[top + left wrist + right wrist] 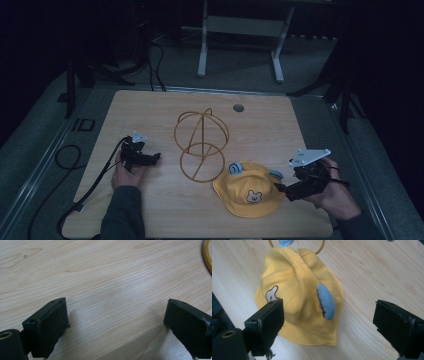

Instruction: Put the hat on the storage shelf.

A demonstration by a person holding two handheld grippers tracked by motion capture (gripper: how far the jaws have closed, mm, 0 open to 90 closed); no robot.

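Spreading across most of the high view is a pale wood-grain tabletop point(150, 210) with rounded corners and a small round grommet point(238, 107) near its far edge; around it the room is dark, with grey flooring, black cables and the white legs of another table point(240, 30) beyond. A wire stand point(201, 145) of golden hoops sits near the middle of the tabletop. Just beside the stand's base ring, on the person's right, lies a yellow hat point(248, 188): soft cloth with a floppy brim, two light-blue ears point(326, 301) sewn onto the crown and a small bear face patch on the front. In the right gripper view its crown is creased and slumped flat. The right gripper point(281, 189) is held just beside the hat's brim, its jaws wide apart with nothing between them. The left gripper point(156, 158) rests on the tabletop, well apart from the hat, jaws also spread wide over bare wood
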